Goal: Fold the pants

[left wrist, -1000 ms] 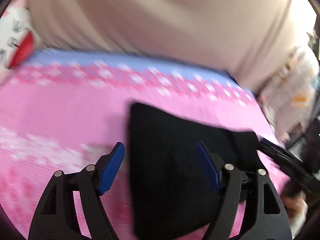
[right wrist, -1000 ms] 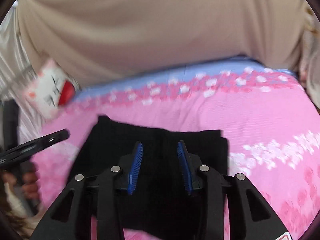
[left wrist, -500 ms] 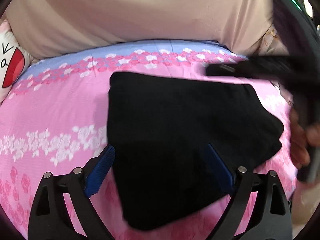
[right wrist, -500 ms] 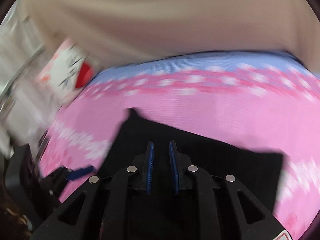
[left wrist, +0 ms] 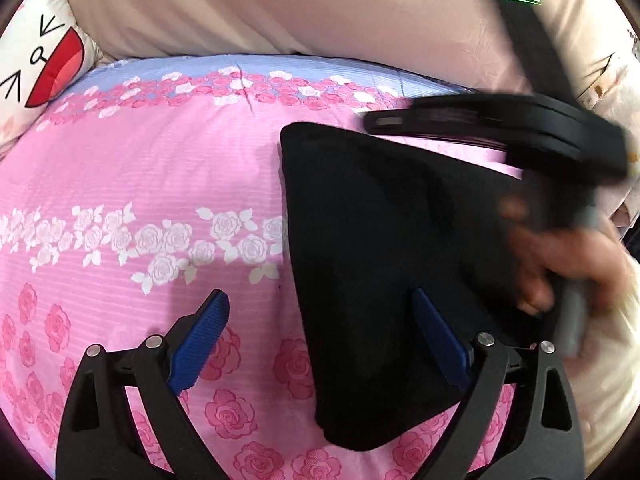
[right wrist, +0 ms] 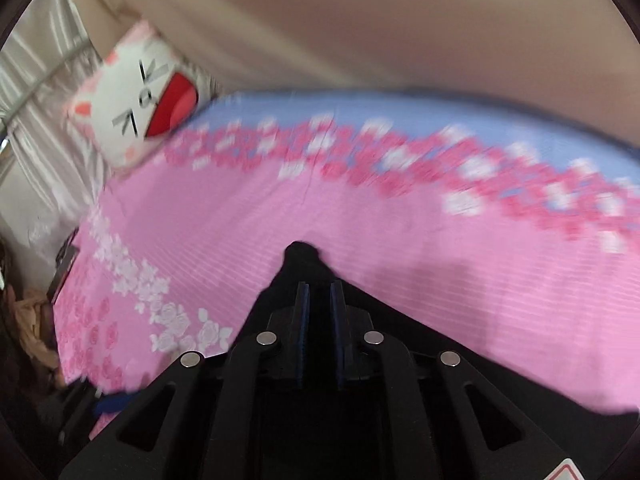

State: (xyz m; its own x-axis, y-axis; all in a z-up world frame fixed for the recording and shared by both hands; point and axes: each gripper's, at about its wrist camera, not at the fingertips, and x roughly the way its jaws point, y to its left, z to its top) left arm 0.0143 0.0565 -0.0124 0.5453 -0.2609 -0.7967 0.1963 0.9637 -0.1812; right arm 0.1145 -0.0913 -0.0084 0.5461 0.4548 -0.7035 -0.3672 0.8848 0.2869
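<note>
A: What lies under the fingers?
B: A pink, rose-printed bedspread (left wrist: 140,168), finely ribbed, and folded black pants (left wrist: 380,240), soft and matte.
A: The grippers?
B: The left gripper (left wrist: 320,340) gapes wide, the pants' edge between its fingers; the right gripper (right wrist: 319,300) pinches a peak of the pants.

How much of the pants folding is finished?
Mostly done: the black pants already lie as a small folded bundle on the pink rose bedsheet. The right tongs are shut on a pinch of the fabric; the left tongs stand open. Left: a last fold or tidy, probably.
</note>
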